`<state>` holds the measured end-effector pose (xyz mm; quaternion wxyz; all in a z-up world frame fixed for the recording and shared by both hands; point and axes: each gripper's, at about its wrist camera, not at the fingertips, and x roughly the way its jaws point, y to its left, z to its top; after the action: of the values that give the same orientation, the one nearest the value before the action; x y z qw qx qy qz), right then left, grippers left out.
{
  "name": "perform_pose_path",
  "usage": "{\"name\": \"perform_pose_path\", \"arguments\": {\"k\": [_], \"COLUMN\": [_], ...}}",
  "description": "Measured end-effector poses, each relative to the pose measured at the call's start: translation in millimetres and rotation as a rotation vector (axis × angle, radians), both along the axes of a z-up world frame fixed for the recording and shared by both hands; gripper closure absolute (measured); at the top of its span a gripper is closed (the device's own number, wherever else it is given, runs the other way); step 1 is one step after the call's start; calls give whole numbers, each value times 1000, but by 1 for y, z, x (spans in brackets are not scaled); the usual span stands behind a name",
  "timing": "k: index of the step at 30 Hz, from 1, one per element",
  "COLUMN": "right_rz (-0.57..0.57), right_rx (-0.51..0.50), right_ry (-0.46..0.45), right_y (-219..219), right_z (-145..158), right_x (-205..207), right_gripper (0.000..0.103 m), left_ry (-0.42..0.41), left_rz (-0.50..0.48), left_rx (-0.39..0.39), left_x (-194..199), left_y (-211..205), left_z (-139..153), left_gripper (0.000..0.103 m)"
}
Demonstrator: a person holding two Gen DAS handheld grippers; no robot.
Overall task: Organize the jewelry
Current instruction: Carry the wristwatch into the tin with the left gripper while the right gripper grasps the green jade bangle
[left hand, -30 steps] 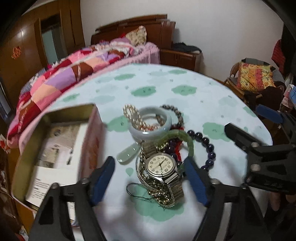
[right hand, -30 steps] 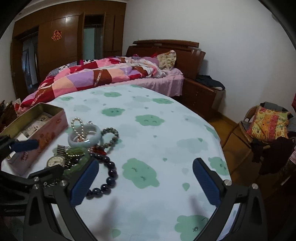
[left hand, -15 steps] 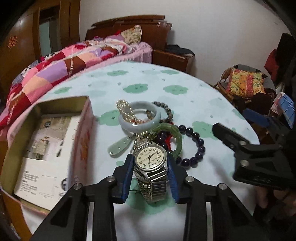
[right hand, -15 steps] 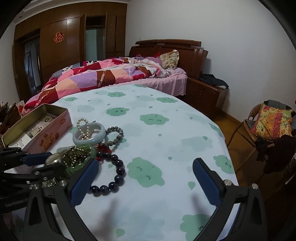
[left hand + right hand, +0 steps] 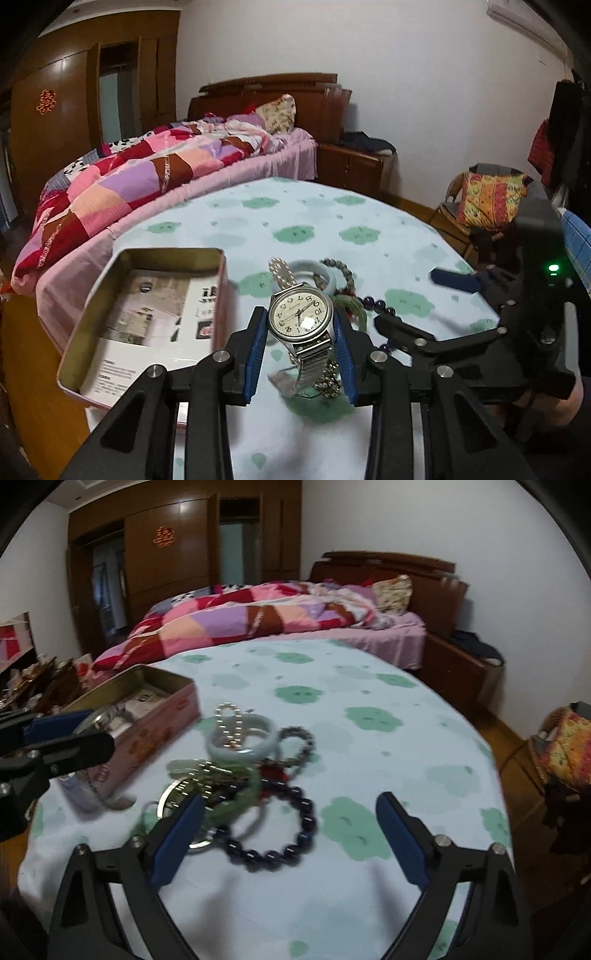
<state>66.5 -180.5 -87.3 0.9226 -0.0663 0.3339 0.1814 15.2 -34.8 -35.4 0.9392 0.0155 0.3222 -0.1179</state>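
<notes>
My left gripper (image 5: 300,334) is shut on a silver wristwatch (image 5: 300,316) with a cream dial and holds it above the table, its metal band hanging down. An open pink tin box (image 5: 147,317) with papers inside lies just to its left. The jewelry pile stays on the table: a pale jade bangle (image 5: 242,740), a pearl strand (image 5: 227,720), a green bangle (image 5: 236,797), a dark bead bracelet (image 5: 280,842). My right gripper (image 5: 290,834) is open and empty, just in front of the pile. The left gripper with the watch shows at the left of the right wrist view (image 5: 70,738).
The round table (image 5: 406,738) has a light cloth with green cloud prints. A bed with a patchwork quilt (image 5: 147,173) stands behind it. A chair with a yellow patterned cushion (image 5: 487,199) is at the right. The tin box (image 5: 147,716) sits at the table's left edge.
My left gripper closed on the watch and lifted it off the pile. My right gripper moved closer to the jewelry pile and stayed open.
</notes>
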Motion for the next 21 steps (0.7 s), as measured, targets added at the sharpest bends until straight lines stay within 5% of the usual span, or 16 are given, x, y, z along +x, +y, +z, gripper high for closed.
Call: {"name": "perform_pose_path", "arguments": {"k": [6, 9, 12, 21], "right_rz": [51, 73, 86, 60], "right_rx": [7, 13, 68, 139], "right_ry": [102, 179, 219, 161], "right_y": [18, 23, 19, -1], "right_z": [-10, -22, -22, 6], "right_x": [21, 30, 30, 21], "right_gripper": [29, 51, 91, 92], "left_ry": [-10, -2, -1, -12], "left_rz": [24, 22, 23, 27], "left_rx": [-15, -18, -21, -26], "left_x": [1, 3, 3, 0], "left_y": [10, 11, 12, 18], "left_z": [2, 0, 1, 5], "left_gripper": [67, 67, 67, 67]}}
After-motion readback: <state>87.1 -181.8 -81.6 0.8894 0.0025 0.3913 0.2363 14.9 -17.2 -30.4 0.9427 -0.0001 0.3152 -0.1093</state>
